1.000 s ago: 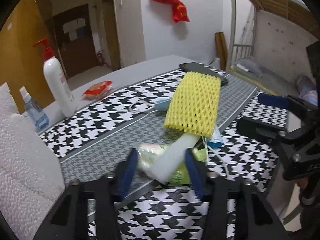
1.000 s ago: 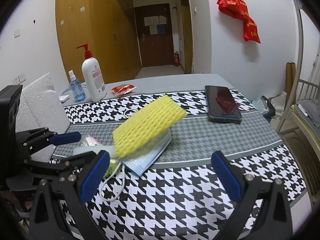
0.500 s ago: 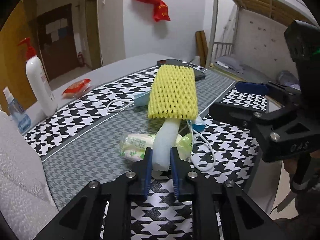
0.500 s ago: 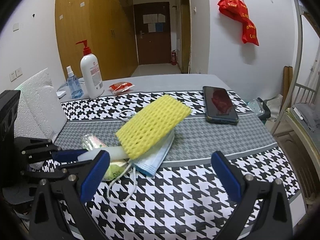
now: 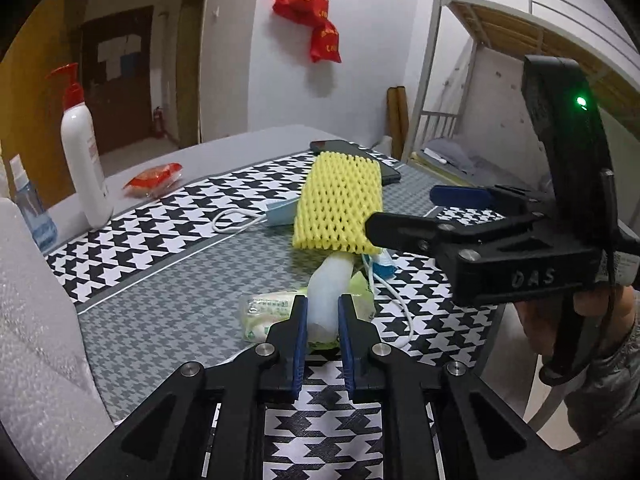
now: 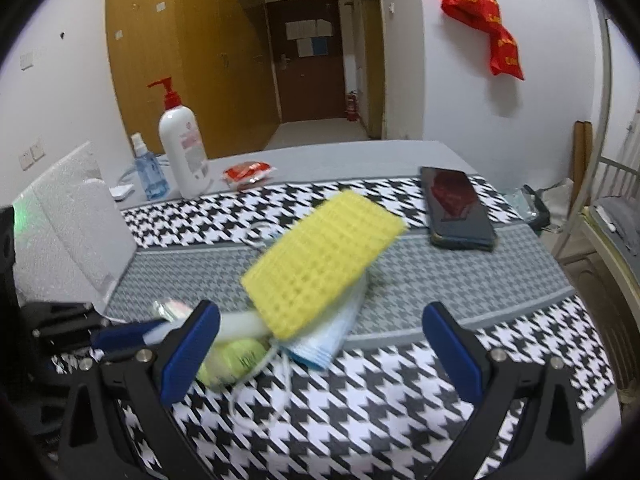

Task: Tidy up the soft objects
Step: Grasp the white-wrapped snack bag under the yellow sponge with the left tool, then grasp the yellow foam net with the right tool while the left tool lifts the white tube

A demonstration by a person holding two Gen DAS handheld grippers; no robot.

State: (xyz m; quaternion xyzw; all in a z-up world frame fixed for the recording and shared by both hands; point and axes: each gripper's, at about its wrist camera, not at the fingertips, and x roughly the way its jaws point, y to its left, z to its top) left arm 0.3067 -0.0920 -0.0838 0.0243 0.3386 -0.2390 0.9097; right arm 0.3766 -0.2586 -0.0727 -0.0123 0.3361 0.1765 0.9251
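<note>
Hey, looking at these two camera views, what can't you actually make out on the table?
- Face mask: right view, mostly hidden under the yellow foam net, which is blurred.
- Green packet: left view, print too small; left gripper and white foam roll cover its middle.
- Phone: left view, mostly behind the net.

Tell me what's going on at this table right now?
A person is sorting soft things with two handheld grippers. The left gripper is shut on the near end of a white foam strip; its far end runs into a yellow foam net. The net rests on a blue mask, and a green packet lies under the strip. The right gripper hangs open close by, holding nothing. A phone lies farther back on the table.
</note>
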